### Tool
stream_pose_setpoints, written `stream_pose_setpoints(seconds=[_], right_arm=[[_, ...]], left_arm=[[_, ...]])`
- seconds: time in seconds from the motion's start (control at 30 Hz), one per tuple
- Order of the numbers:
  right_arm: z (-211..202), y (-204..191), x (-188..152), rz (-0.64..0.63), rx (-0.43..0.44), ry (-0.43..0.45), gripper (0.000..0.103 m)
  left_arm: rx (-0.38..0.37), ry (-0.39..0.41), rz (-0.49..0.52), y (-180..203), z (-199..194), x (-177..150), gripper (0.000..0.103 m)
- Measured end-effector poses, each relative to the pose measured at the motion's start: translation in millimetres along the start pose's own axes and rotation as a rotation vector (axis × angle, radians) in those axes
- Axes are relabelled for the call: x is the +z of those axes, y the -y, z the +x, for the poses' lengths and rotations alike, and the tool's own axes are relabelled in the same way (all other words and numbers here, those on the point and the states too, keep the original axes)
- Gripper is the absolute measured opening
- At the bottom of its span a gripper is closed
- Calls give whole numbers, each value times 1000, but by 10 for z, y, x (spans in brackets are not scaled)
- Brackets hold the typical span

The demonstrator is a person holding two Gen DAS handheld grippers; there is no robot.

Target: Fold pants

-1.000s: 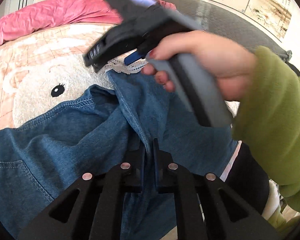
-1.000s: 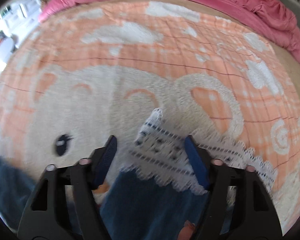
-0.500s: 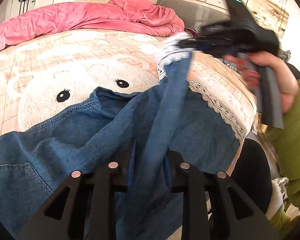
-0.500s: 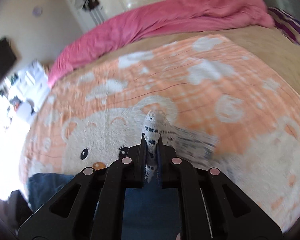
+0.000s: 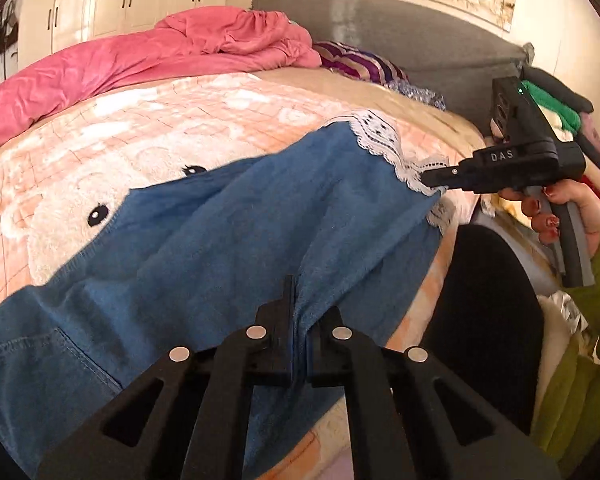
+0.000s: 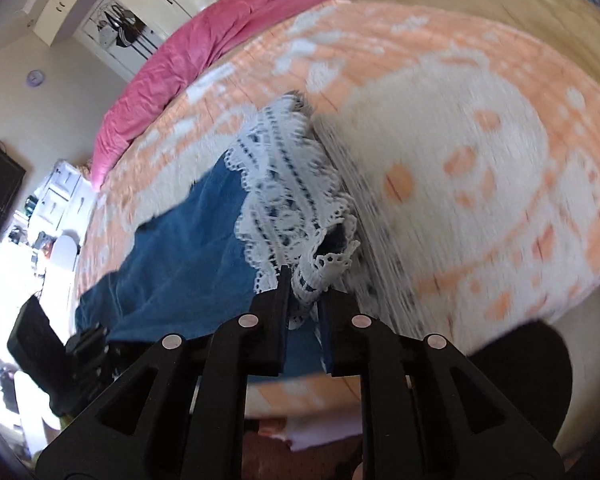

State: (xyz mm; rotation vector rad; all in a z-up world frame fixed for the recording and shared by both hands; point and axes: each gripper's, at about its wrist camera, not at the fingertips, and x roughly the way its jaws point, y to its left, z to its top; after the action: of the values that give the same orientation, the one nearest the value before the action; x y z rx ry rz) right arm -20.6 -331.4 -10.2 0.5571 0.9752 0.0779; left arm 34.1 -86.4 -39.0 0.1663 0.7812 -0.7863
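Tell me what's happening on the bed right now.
A person is folding blue denim pants on a bear-print blanket, with a handheld gripper in each hand. The left gripper is shut on a pinch of denim at the near edge. The right gripper is shut on the white lace cuff of one leg, which is stretched between the two.

A home bedroom, clearly: a bed [image 5: 440,128] under a peach bear-print blanket [image 5: 100,152], a rumpled pink duvet [image 5: 140,60] along the far side, a grey headboard [image 5: 400,36] behind. White wardrobes [image 5: 112,4] line the wall, and a clock [image 6: 35,77] hangs above a cluttered corner.
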Motion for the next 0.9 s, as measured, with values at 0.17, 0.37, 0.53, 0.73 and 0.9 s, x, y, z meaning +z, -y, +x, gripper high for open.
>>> stream_pose_setpoints(seconds=[0.17,0.37,0.53,0.73,0.9], right_arm=[[-48,148,-93,28,31,12,23],[-133,222,-85,4,9,39,5],[-182,344,-133,-9,-27,44,5],[-104,365,-227,-38,-68,12,10],[-416,218,-184,-138,-161,121,23]], left_arm=[[28,-29,15,75,48,-72,3],[34,-35,11,117,54,-104,5],[48,-58,54,227,144,-133,8],[51,-73,45,215,190,-188,8],[42,-57,46,234,146,-192,27]])
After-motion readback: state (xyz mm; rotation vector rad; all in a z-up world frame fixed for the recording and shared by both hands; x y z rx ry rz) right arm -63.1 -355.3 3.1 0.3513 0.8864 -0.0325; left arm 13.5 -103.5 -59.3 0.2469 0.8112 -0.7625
